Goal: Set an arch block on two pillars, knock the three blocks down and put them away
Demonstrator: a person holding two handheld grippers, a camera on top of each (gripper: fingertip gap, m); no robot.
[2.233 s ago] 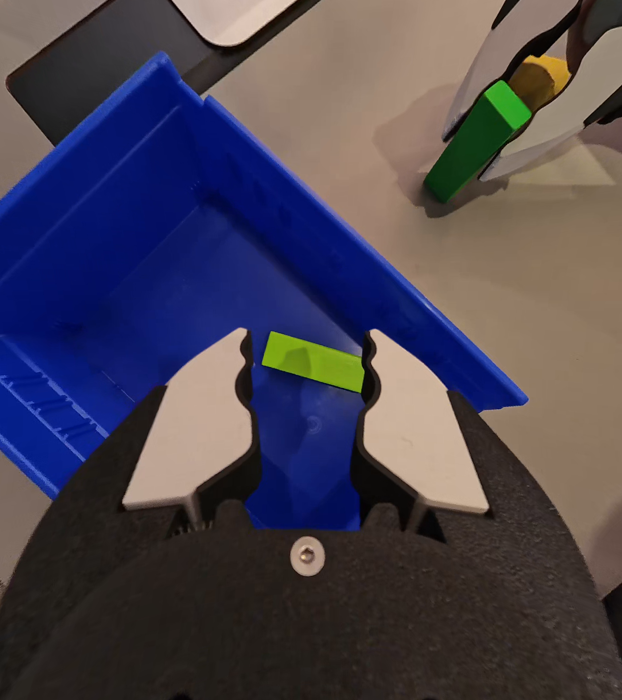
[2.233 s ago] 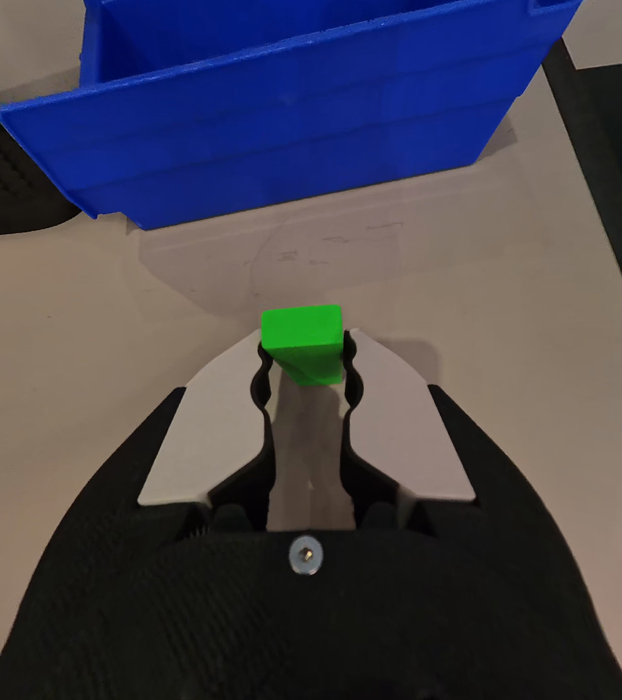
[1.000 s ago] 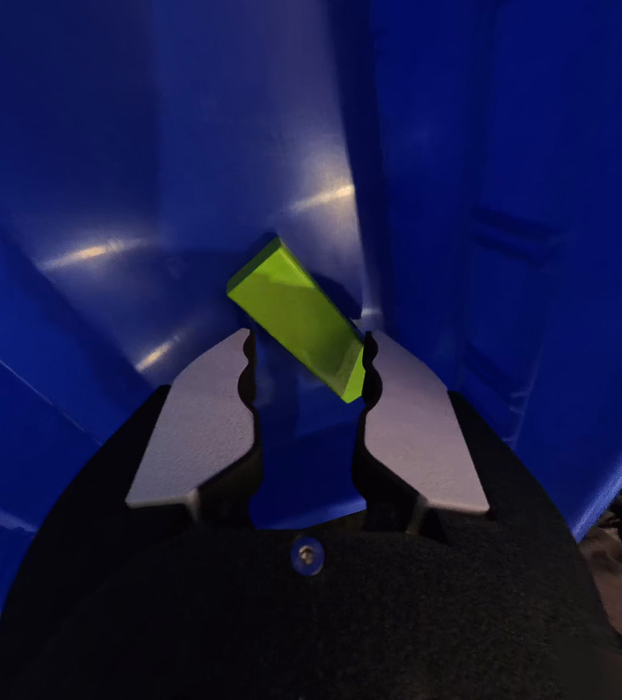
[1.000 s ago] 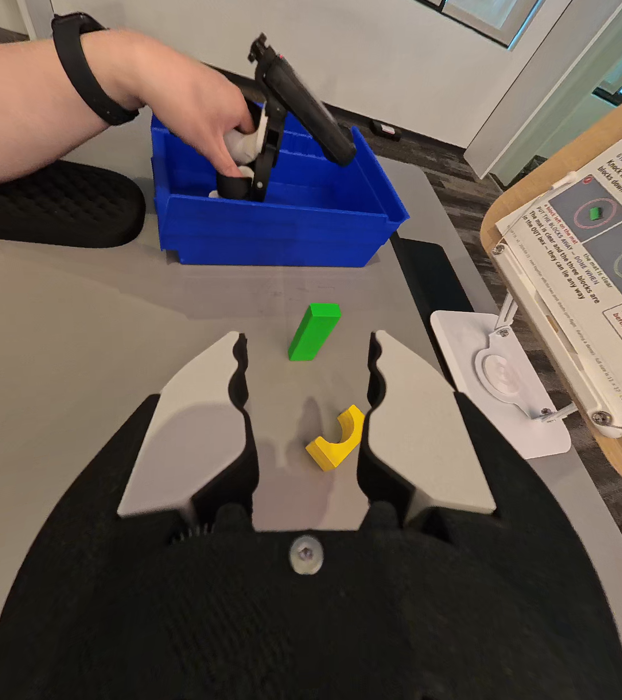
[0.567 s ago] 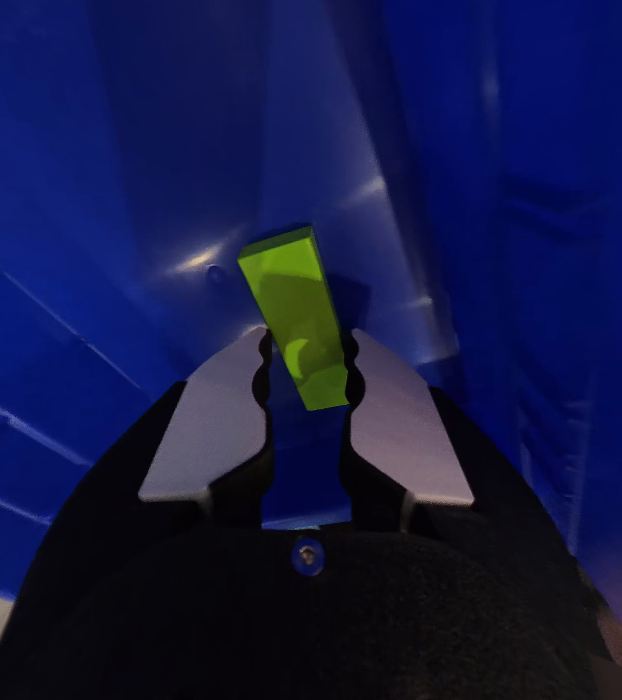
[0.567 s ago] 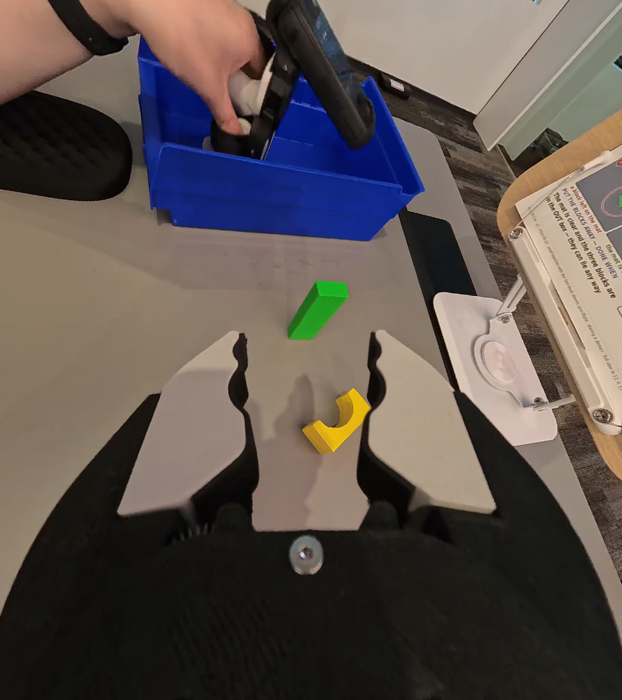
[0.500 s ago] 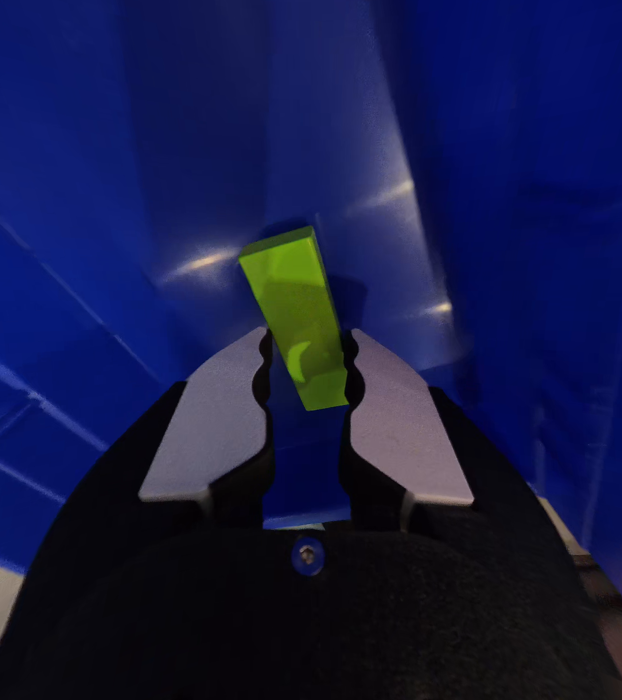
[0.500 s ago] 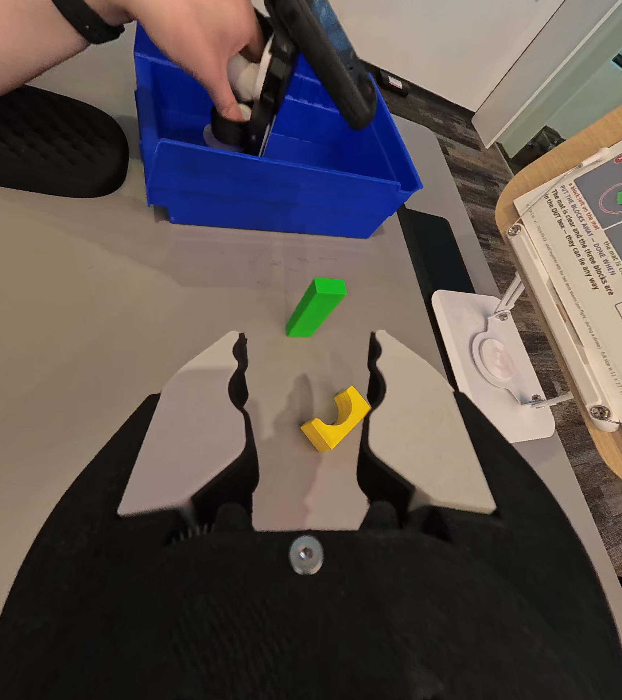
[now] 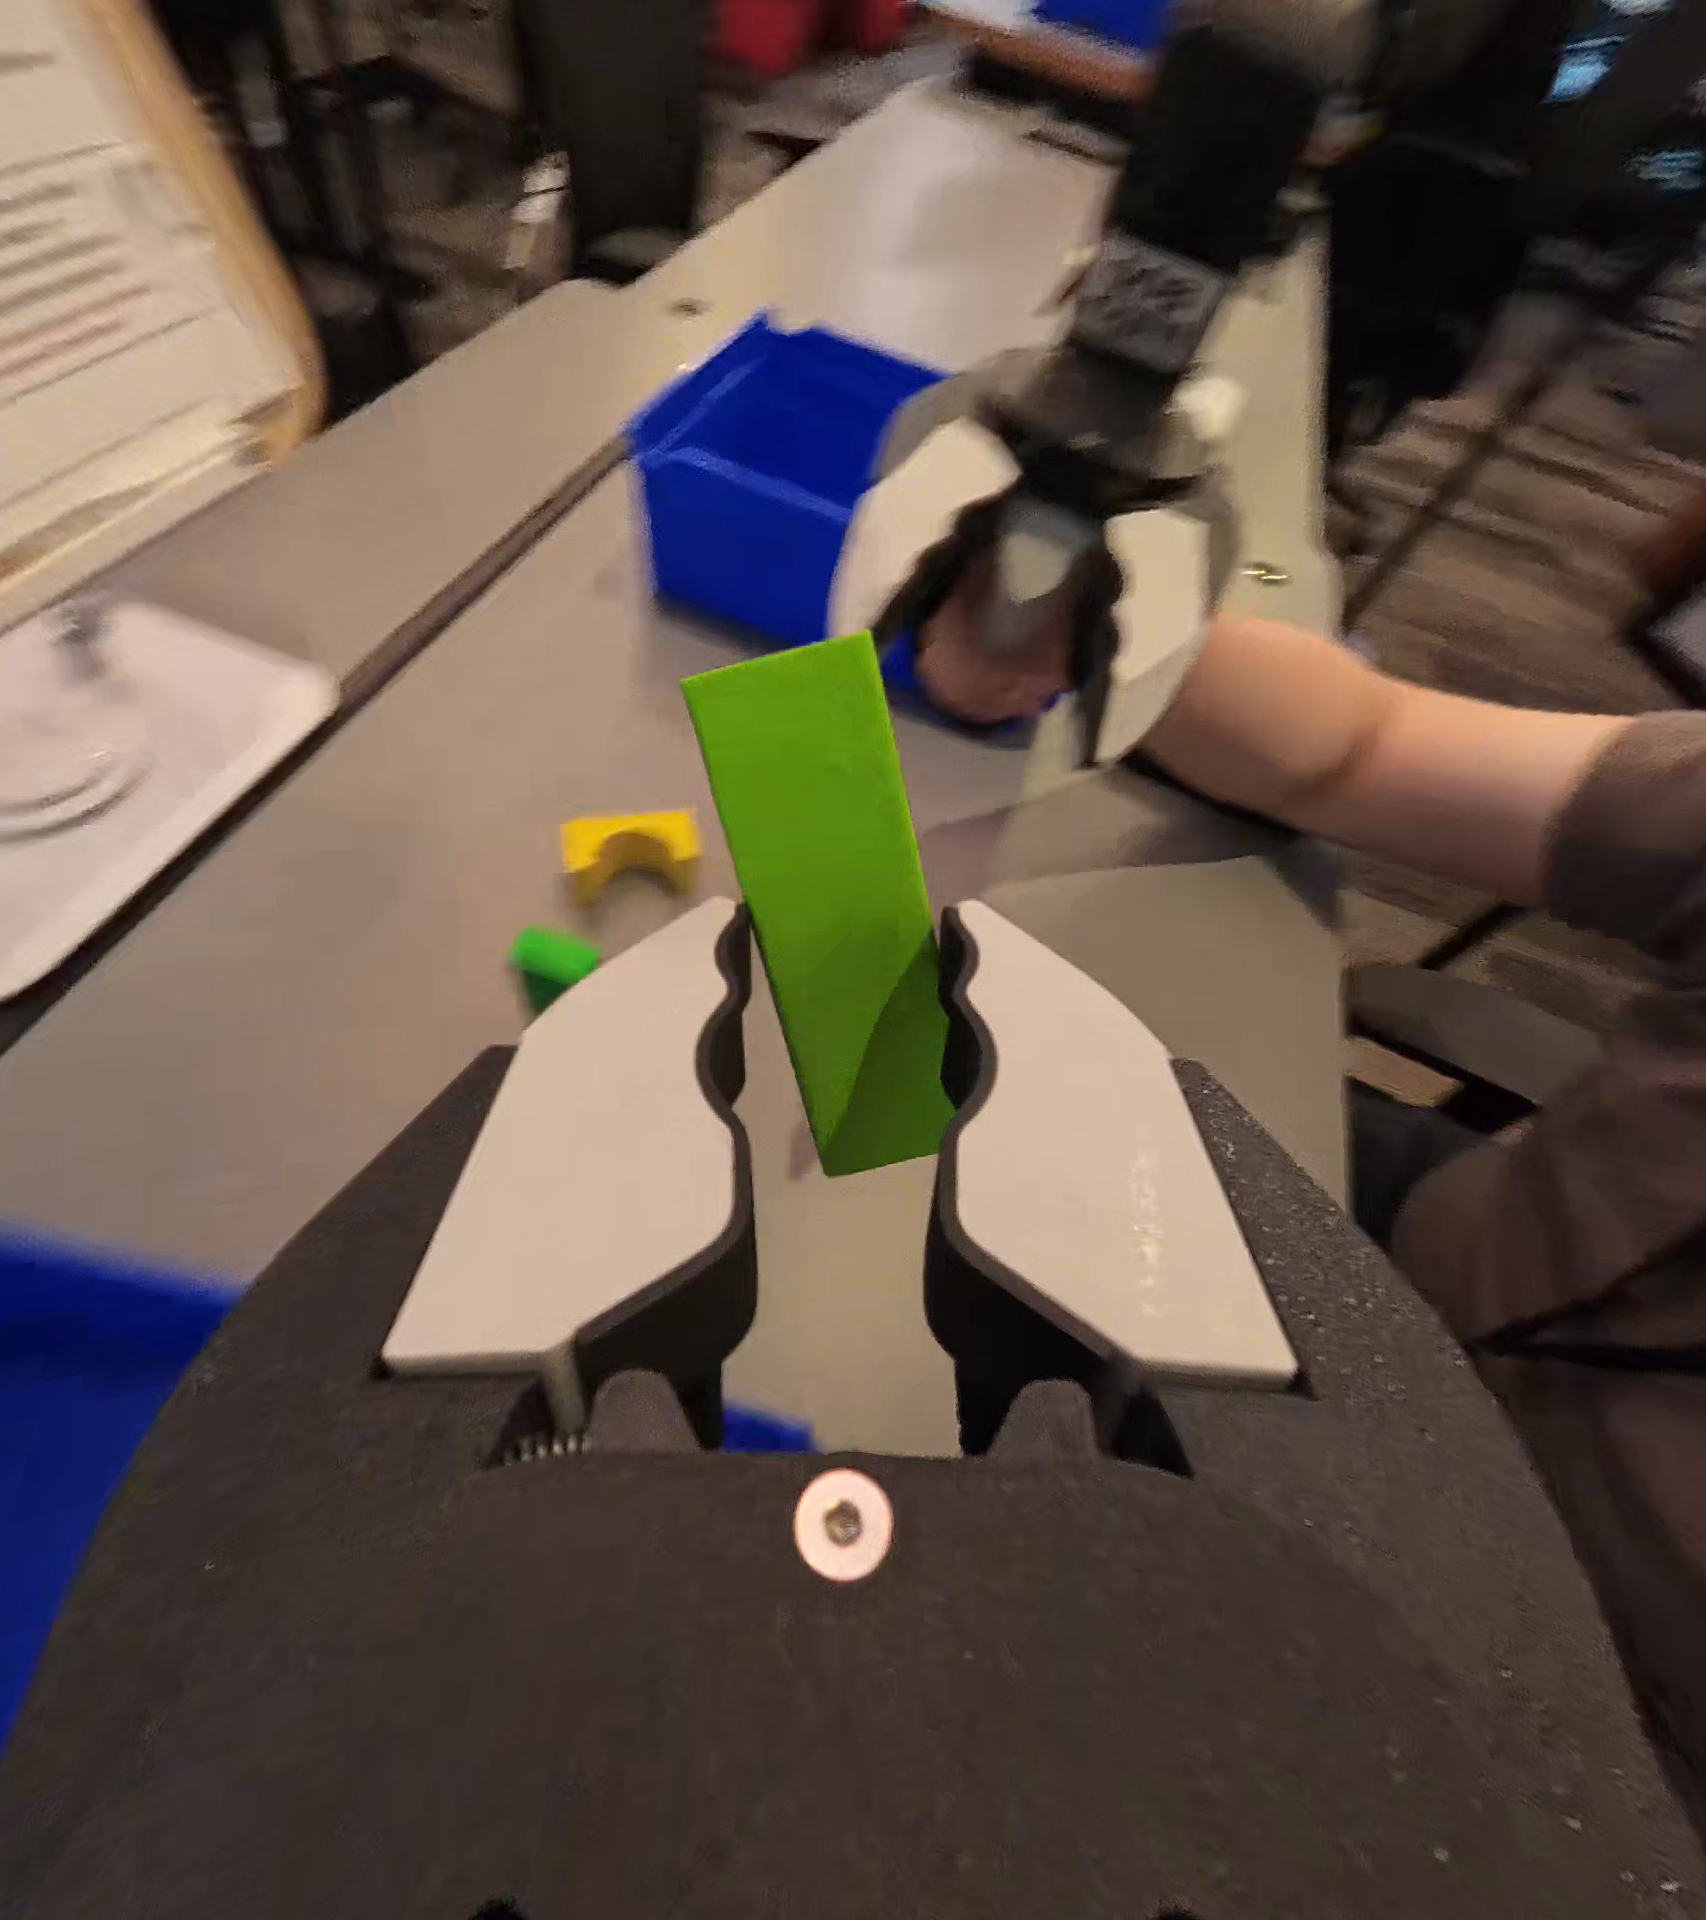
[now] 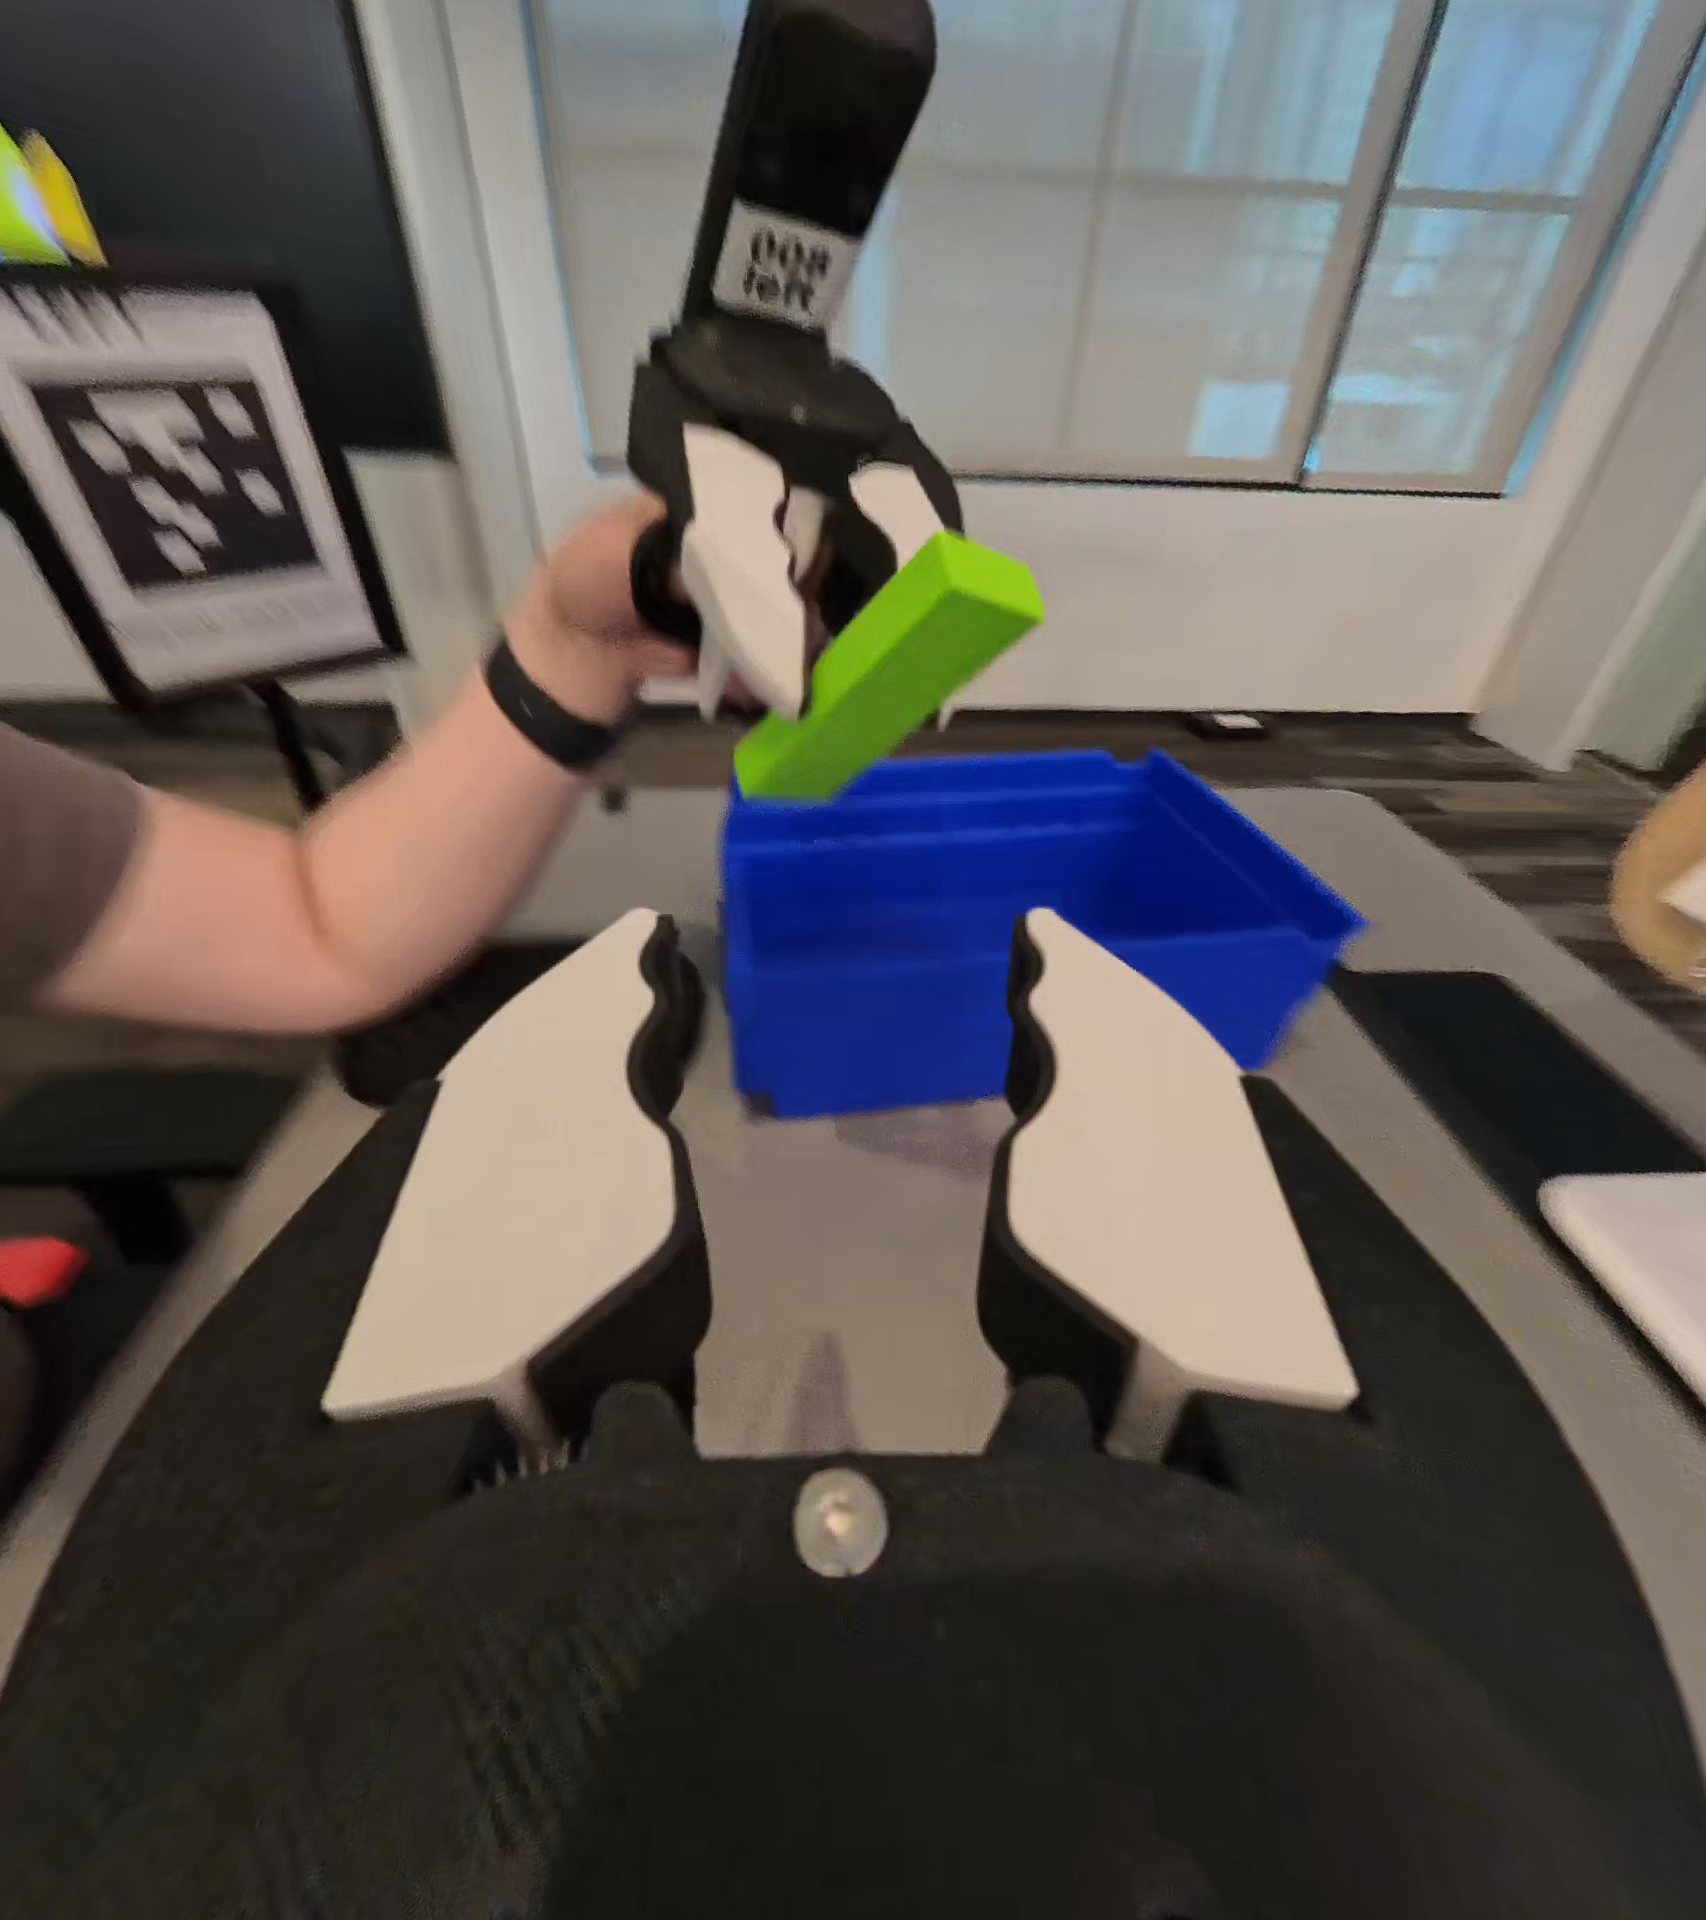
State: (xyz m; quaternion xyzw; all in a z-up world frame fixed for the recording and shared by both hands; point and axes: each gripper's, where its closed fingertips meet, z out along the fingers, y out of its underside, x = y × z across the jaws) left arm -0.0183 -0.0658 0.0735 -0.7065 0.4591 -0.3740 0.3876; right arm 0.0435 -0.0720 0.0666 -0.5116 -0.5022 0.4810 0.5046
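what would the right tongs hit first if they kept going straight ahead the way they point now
Probably the blue plastic bin: it sits dead ahead between the open right tongs, with only bare grey table before it. The depth is hard to judge.

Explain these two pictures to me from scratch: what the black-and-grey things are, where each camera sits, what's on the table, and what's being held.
There is no robot here. A person holds a hand-operated gripper in each hand, and each gripper carries a camera looking forward along its two grey fingers.

The left wrist view belongs to the left gripper. Its jaws are closed on a lime green block, lifted in the air. The right wrist view shows that same block from the other side, above a blue bin.

The right gripper has its jaws apart and holds nothing.

On the grey table lie a yellow arch block and a darker green block, partly hidden behind a finger. A second blue bin stands farther away.
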